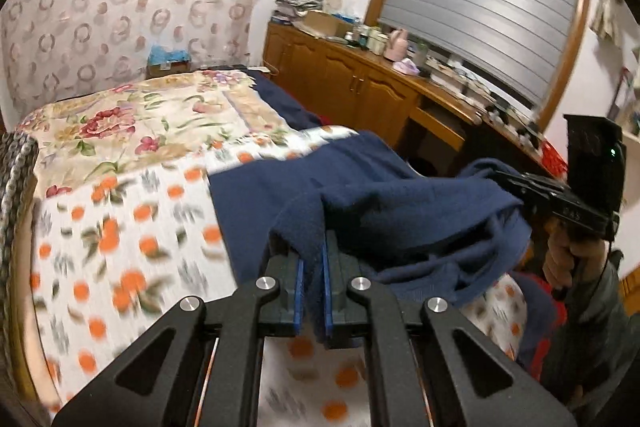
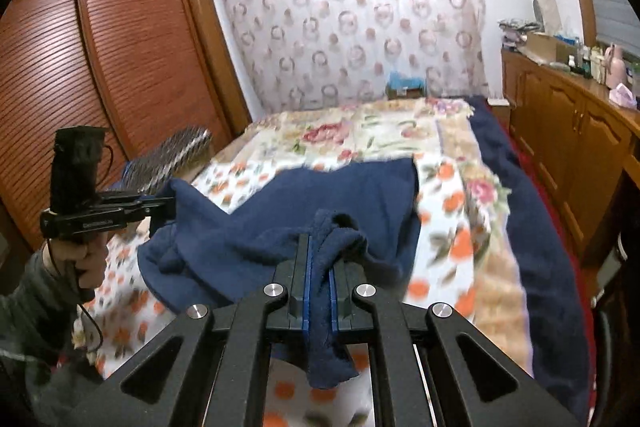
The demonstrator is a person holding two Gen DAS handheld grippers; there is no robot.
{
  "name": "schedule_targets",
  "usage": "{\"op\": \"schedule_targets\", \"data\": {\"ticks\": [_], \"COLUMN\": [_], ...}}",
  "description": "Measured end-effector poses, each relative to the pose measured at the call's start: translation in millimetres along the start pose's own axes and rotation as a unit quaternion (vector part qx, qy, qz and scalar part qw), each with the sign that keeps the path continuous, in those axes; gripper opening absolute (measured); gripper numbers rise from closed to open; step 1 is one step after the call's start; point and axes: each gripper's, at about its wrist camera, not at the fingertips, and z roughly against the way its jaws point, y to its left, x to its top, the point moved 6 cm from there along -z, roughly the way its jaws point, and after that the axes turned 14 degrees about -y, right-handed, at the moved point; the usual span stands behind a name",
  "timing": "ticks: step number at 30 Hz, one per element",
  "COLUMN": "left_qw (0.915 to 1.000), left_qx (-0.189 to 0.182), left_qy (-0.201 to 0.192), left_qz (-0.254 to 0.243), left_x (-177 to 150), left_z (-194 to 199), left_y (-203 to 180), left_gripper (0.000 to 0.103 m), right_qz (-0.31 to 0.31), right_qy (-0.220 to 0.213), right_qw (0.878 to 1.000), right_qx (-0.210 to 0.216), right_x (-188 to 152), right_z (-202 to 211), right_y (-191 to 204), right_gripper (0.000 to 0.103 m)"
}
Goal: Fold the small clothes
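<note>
The navy garment (image 2: 320,195) hangs slung between the two grippers over the near end of the bed (image 2: 448,223), its far hem still lying on the orange-print sheet. The left gripper (image 1: 313,259) has its jaws pressed together on one near corner of the cloth; the right gripper (image 2: 319,267) pinches the other near corner the same way (a tail of fabric dangles below its jaws). The held edge runs across the bed from hand to hand, so the fold likely turns on carrying both corners forward, toward the far hem, evenly and together.
</note>
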Motion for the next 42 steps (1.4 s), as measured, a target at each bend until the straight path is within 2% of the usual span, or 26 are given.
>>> {"op": "schedule_targets", "data": {"ticks": [3, 9, 14, 16, 17, 18, 19, 20, 21, 26, 29, 30, 34, 37, 42], "left_qw": [0.9999, 0.9982, 0.9971, 0.9974, 0.9979, 0.9985, 0.9987, 0.9988, 0.9989, 0.9993, 0.9990, 0.9987, 0.9973, 0.9966, 0.9972], "left_qx": [0.009, 0.021, -0.005, -0.010, -0.008, -0.006, -0.004, -0.003, -0.001, 0.008, 0.006, 0.008, 0.011, 0.013, 0.039], "left_qy": [0.012, 0.042, 0.048, 0.036, 0.026, 0.017, 0.012, 0.009, 0.006, 0.014, 0.032, 0.039, 0.065, 0.077, 0.063], "left_qz": [0.007, 0.037, 0.058, 0.061, 0.058, 0.053, 0.049, 0.047, 0.047, 0.035, 0.032, 0.031, 0.032, 0.028, 0.005], "left_x": [16.9, 30.7, 39.8, 47.2, 51.3, 54.8, 57.9, 59.0, 60.0, 46.0, 31.0, 26.8, 9.5, 6.4, 17.5], "left_z": [-33.5, -87.6, -97.4, -92.0, -88.2, -84.2, -81.5, -78.3, -76.7, -70.3, -78.1, -81.3, -98.2, -112.6, -134.1], "left_y": [19.2, 47.9, 55.5, 55.8, 57.0, 57.8, 59.0, 59.9, 61.7, 63.8, 63.4, 63.1, 61.4, 60.4, 69.0], "left_gripper": [0.008, 0.008, 0.012, 0.029, 0.045, 0.055, 0.062, 0.074, 0.078, 0.078, 0.078, 0.078, 0.078, 0.078, 0.078], "right_qz": [-0.016, -0.030, -0.033, -0.038, -0.041, -0.044, -0.044, -0.041, -0.037, -0.017, -0.004, -0.006, 0.004, 0.021, 0.036], "right_qy": [0.005, 0.035, 0.051, 0.055, 0.056, 0.057, 0.059, 0.062, 0.065, 0.062, 0.042, 0.037, 0.029, 0.037, 0.070], "right_qw": [1.000, 0.998, 0.997, 0.996, 0.996, 0.996, 0.996, 0.996, 0.996, 0.996, 0.996, 0.996, 0.996, 0.996, 0.994], "right_qx": [-0.011, -0.039, -0.049, -0.054, -0.054, -0.053, -0.051, -0.048, -0.050, -0.059, -0.082, -0.087, -0.090, -0.077, -0.070], "right_x": [12.3, 21.4, 26.6, 29.9, 31.6, 33.0, 34.7, 34.8, 36.4, 47.0, 57.5, 61.2, 63.5, 51.8, 26.2], "right_z": [-29.5, -94.7, -119.5, -127.0, -127.9, -129.3, -130.4, -131.7, -131.6, -128.1, -119.1, -116.0, -103.7, -94.7, -94.2], "right_y": [-19.4, -46.7, -48.1, -50.8, -49.8, -49.3, -48.9, -47.7, -48.3, -48.2, -54.1, -56.4, -52.5, -41.6, -34.6], "right_gripper": [0.006, 0.006, 0.006, 0.007, 0.009, 0.009, 0.010, 0.012, 0.016, 0.029, 0.060, 0.062, 0.062, 0.062, 0.062]}}
